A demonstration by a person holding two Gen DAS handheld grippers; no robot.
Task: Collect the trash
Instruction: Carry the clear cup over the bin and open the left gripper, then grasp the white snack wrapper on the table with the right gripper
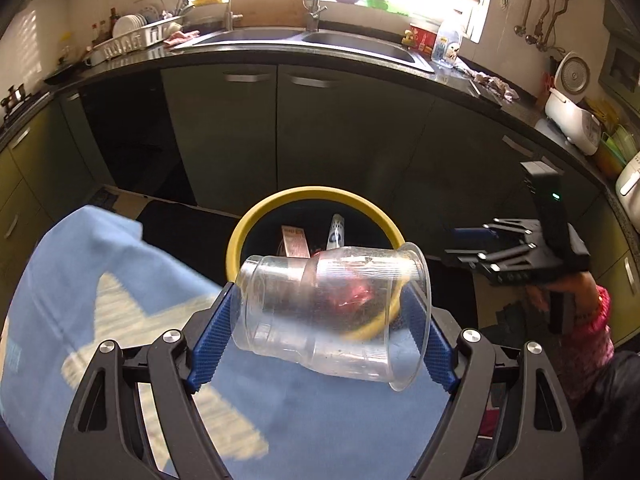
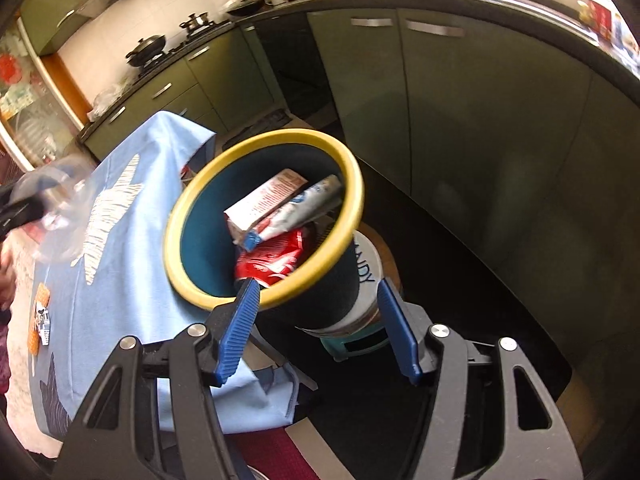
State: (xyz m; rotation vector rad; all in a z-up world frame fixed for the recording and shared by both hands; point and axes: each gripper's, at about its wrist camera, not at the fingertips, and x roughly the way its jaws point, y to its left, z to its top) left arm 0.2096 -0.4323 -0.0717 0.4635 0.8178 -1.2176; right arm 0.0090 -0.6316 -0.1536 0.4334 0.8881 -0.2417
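My left gripper point(image 1: 320, 320) is shut on a clear plastic cup point(image 1: 332, 312), held sideways above the blue tablecloth point(image 1: 120, 280), just in front of the bin. The bin point(image 1: 280, 200) is dark with a yellow rim and stands beside the table; in the right wrist view the bin point(image 2: 352, 184) holds a red-and-white carton point(image 2: 272, 200), a tube point(image 2: 304, 208) and a red wrapper point(image 2: 272, 260). My right gripper point(image 2: 316, 308) is open and empty, close above the bin's near side. It also shows in the left wrist view point(image 1: 516, 252). The cup appears blurred at the left point(image 2: 60, 208).
Green kitchen cabinets point(image 1: 320, 128) and a dark counter with a double sink point(image 1: 304, 40) run behind the bin. A small wrapper point(image 2: 40, 316) lies on the tablecloth. A rice cooker point(image 1: 572, 116) stands on the counter at right.
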